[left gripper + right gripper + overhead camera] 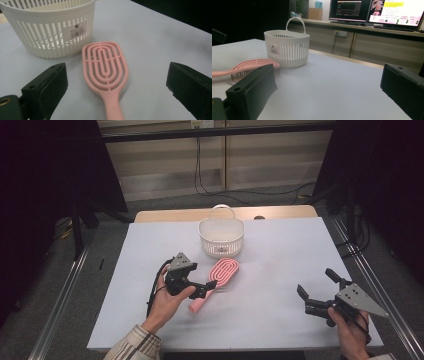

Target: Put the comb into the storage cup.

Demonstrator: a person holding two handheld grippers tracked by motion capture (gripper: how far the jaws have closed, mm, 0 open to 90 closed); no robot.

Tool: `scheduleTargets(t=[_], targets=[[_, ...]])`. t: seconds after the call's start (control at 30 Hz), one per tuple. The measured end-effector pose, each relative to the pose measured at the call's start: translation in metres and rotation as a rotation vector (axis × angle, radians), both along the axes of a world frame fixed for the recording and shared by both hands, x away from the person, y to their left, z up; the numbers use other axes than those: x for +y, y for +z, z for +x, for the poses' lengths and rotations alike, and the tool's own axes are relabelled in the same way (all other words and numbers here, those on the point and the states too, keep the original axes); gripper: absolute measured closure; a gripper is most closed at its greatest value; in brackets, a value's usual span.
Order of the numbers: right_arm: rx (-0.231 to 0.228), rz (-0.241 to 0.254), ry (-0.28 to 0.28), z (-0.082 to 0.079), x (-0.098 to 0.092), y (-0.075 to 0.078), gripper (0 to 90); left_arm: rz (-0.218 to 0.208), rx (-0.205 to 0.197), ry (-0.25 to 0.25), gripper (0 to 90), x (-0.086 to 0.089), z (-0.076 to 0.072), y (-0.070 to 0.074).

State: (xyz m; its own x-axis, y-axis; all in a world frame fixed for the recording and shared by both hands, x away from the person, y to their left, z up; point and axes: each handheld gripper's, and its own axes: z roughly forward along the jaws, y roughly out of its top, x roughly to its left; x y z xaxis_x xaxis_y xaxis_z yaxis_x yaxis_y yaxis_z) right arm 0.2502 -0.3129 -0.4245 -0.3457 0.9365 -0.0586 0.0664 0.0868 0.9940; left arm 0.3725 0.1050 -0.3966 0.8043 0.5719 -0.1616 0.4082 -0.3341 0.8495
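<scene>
The pink hairbrush point(216, 283) lay flat on the desk point(280, 265), left of the frame's center in the high view, its head just below the white slotted basket point(221, 236) and apart from it. The left gripper point(202, 290) hovered over the brush handle, jaws wide apart with nothing pressed between them; in the left gripper view the hairbrush point(106, 72) lay on the desk between them. At lower right, the right gripper point(315, 290) was held with jaws spread open and empty.
</scene>
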Motion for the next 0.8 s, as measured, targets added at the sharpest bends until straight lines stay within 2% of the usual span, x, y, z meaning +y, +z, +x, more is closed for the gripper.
scheduleTargets(t=[0.13, 0.23, 0.27, 0.3, 0.37, 0.5, 0.53, 0.63, 0.67, 0.8], targets=[[0.001, 0.0, -0.002, 0.0, 0.0, 0.0, 0.0, 0.02, 0.015, 0.032, 3.8, 0.001, 0.004, 0.001], [0.001, 0.001, -0.003, 0.0, 0.0, 0.0, 0.0, 0.034, 0.035, 0.027, 3.8, 0.003, 0.008, 0.004], [0.003, 0.003, -0.004, 0.0, 0.0, 0.0, 0.0, 0.037, 0.053, 0.044, 4.6, 0.003, 0.012, 0.006], [0.003, 0.003, -0.004, 0.0, 0.0, 0.0, 0.0, 0.037, 0.053, 0.044, 4.7, 0.003, 0.012, 0.006], [0.002, 0.002, -0.005, 0.0, 0.0, 0.0, 0.0, 0.04, 0.073, 0.036, 4.7, 0.003, 0.016, 0.006], [0.001, 0.001, -0.002, 0.0, 0.0, 0.0, 0.0, 0.074, 0.118, 0.007, 5.4, 0.0, 0.024, 0.005], [0.001, -0.001, -0.001, 0.0, 0.0, 0.0, 0.0, 0.098, 0.126, 0.001, 6.1, 0.0, 0.025, 0.006], [0.002, 0.002, -0.004, 0.0, 0.0, 0.0, 0.0, 0.1, 0.128, -0.001, 6.1, -0.001, 0.028, 0.006], [0.003, 0.002, -0.003, 0.0, 0.0, 0.0, 0.0, 0.121, 0.139, -0.006, 6.1, -0.003, 0.029, 0.006], [0.0, -0.002, -0.001, 0.0, 0.0, 0.0, 0.0, 0.158, 0.154, -0.029, 6.1, -0.011, 0.032, 0.004]])
